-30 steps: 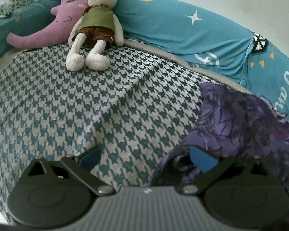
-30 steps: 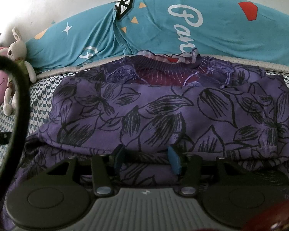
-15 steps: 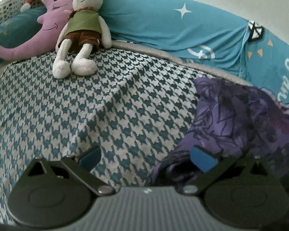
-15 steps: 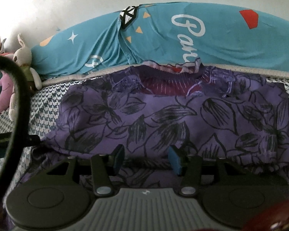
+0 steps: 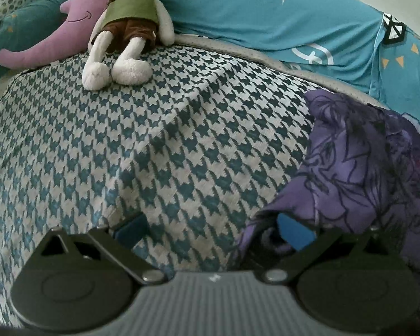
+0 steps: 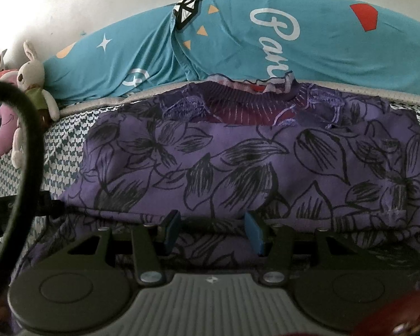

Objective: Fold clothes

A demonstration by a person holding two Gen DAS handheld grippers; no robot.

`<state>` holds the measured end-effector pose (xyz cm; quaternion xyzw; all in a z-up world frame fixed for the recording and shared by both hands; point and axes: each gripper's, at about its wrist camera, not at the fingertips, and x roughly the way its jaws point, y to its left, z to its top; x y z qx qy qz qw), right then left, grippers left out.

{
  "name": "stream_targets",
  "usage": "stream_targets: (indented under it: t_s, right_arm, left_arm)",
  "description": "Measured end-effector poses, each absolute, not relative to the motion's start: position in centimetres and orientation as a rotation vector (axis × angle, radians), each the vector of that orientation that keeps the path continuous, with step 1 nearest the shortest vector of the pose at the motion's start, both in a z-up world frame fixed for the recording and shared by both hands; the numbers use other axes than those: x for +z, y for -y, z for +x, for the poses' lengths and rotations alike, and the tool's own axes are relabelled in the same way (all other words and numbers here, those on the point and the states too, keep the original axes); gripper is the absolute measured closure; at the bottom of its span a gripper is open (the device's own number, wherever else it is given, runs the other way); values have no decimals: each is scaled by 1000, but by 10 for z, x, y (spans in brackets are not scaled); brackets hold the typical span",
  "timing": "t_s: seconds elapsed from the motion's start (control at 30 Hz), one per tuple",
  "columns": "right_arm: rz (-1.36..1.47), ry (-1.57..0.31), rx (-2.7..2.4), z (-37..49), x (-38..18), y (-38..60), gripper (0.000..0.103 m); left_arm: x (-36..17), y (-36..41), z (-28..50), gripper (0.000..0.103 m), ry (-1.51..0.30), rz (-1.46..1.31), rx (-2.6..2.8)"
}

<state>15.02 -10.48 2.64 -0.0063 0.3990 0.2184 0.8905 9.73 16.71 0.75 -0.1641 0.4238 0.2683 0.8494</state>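
Nearest the right wrist camera, right gripper (image 6: 214,233) with its blue pads spread apart, holding nothing, hovering low at the near edge of the purple floral garment (image 6: 238,168). Spread just beyond on the bed's houndstooth cover (image 5: 126,154): one lengthwise fold apparently made, near hem doubled over a lower layer, ribbed neckline (image 6: 249,106) at the far side by the teal pillow (image 6: 266,44). Likely left: a second fold across, plus smoothing of the bunched corner.

In the left wrist view, left gripper (image 5: 214,231) wide open too, one pad over bare houndstooth, the other tucked against the garment's crumpled edge (image 5: 280,210); pinching nothing, as far as can be judged. Farther off, a plush rabbit (image 5: 126,28) leaning against a purple moon cushion (image 5: 56,44), well apart from the work.

Compared with half a second ago: left camera swung so the rabbit sits nearer the centre of the view and the garment edge further right; right view nearly unchanged, garment looming a touch closer, both grippers as open as before.
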Motion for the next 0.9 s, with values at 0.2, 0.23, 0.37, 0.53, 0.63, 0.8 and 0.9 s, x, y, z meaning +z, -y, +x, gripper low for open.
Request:
stream_targets:
  t_s: [0.2, 0.23, 0.37, 0.53, 0.63, 0.8, 0.9]
  right_arm:
    - [-12, -834, 456, 149, 26, 104, 49]
    - [-15, -834, 458, 149, 26, 104, 48]
    - [-26, -837, 463, 148, 25, 103, 47]
    - [-27, -839, 465, 147, 25, 103, 47]
    - [-27, -841, 464, 147, 25, 103, 47]
    - [-37, -841, 466, 147, 24, 101, 46]
    - [-42, -841, 467, 147, 24, 100, 46]
  left_arm:
    - [8, -171, 99, 0, -892, -356, 576]
    - [9, -172, 98, 0, -891, -363, 577]
    - [13, -174, 98, 0, -875, -390, 574]
    - [20, -173, 100, 0, -844, -406, 542]
    - [25, -172, 104, 3, -810, -399, 510]
    - [32, -174, 114, 7, -775, -437, 433]
    - [31, -177, 124, 8, -773, -461, 390]
